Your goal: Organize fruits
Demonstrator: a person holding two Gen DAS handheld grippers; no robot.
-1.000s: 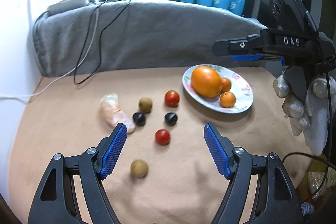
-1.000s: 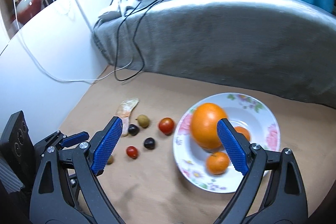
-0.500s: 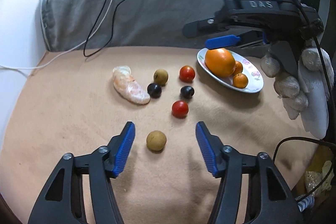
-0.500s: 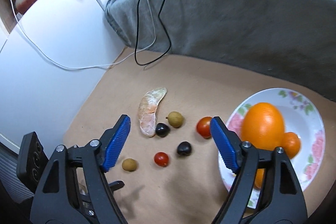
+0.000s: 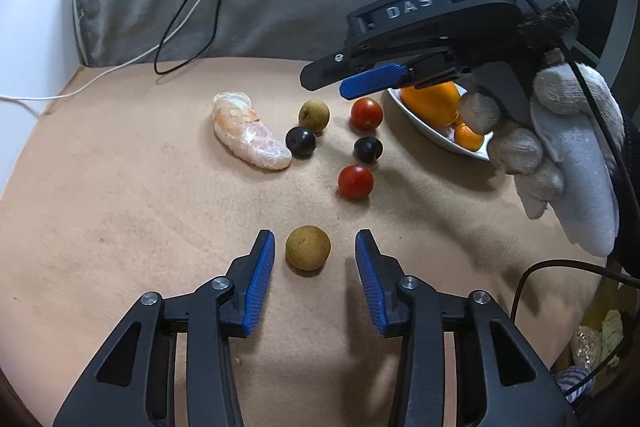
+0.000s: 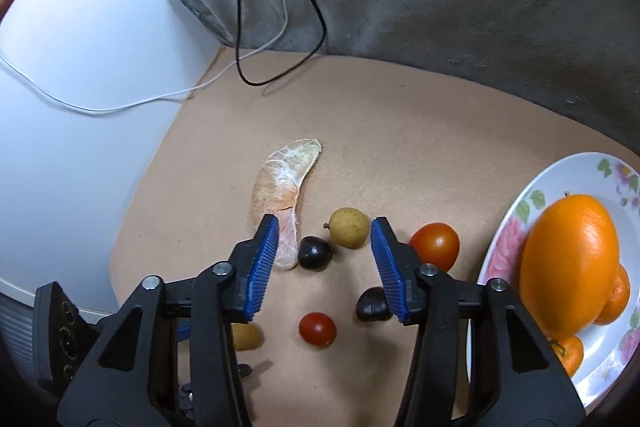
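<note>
A: Left wrist view first. What changed?

B: A second ago my left gripper (image 5: pixel 315 259) was back from the nearest brown longan (image 5: pixel 308 247), jaws spread wide. Now I've come forward and narrowed. The longan sits between the blue pads, a gap on each side, nothing touching. Jaws part-spread, empty.

A: Rest of the fruit?

B: Loose on the desk (image 5: pixel 120 219) beyond it: two red tomatoes (image 5: pixel 355 181), two dark grapes (image 5: pixel 301 141), a second longan (image 5: pixel 314 115), the peeled citrus segment (image 5: pixel 250 141). The plate (image 5: pixel 440 139) is far right, mostly hidden behind the gloved right hand (image 5: pixel 560 155). The right gripper (image 5: pixel 352 77) has swung in over the cluster, where earlier it was up over the plate.

A: Right wrist view?

B: Same story. A second ago my right jaws framed the big orange (image 6: pixel 570 263); now they frame the second longan and a grape, with the segment just behind the left pad. Plate slid to the right edge, holding the orange plus two small ones (image 6: pixel 566 353). Jaws spread, empty, well above the desk by the look of it.

A: Meaning for the task?

B: Left is lined up: I judge next is close on the near longan, lift, carry to the plate. It's round and hard, so it may squirt out if I close off-centre. Right hasn't committed to a target yet. Six small fruits and the segment not yet plated.
</note>
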